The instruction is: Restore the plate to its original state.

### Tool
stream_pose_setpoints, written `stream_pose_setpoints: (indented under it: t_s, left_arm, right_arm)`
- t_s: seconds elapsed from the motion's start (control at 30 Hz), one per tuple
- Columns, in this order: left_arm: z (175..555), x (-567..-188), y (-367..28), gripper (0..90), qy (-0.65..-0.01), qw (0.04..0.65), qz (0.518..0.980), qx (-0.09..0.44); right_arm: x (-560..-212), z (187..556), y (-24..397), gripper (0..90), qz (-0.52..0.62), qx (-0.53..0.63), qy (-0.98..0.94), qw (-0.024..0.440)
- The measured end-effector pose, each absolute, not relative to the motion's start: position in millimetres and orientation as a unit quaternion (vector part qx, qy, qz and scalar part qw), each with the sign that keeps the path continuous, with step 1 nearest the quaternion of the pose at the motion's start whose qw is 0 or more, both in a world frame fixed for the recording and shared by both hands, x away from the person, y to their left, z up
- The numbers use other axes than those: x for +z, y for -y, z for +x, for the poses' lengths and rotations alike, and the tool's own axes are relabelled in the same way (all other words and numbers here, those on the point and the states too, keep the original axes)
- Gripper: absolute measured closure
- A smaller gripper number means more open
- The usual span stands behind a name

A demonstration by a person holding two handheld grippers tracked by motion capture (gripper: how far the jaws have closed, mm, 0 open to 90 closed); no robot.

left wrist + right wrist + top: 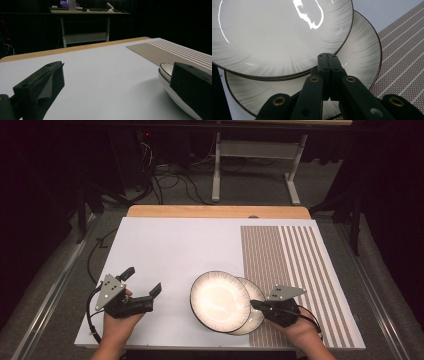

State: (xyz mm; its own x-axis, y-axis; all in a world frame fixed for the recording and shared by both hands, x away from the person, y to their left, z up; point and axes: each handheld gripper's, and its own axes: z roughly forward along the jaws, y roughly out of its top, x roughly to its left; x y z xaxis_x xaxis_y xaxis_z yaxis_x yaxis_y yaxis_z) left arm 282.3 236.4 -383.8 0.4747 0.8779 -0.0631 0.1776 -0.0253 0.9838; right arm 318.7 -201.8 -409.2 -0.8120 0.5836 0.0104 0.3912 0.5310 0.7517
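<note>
Two white plates with grey-streaked rims lie near the table's front edge. The upper plate [219, 301] [279, 32] overlaps the lower plate [255, 317] [359, 57] and looks tilted up on its left side. My right gripper [253, 304] [328, 56] is shut, with its tips over the lower plate, right at the upper plate's rim. I see nothing held between its jaws. My left gripper [144, 280] [117, 68] is open above bare table, left of the plates. The plates' edge [166, 71] shows beside its right jaw.
A white mat [170, 250] covers the table, with a brown striped placemat [295, 265] on its right part. A wooden strip [215, 211] runs along the far edge. Beyond stand a desk frame [255, 150] and cables on the floor.
</note>
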Motion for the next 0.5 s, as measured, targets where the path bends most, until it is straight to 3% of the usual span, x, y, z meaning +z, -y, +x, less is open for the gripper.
stream_pose_setpoints:
  t_s: [0.5]
  left_arm:
    - [282.4, -383.8, -236.9, 0.1, -0.410, 0.566, 0.645, 0.309]
  right_arm:
    - [-408.2, 319.6, 207.2, 90.0, 0.289, 0.396, -0.862, 0.126]
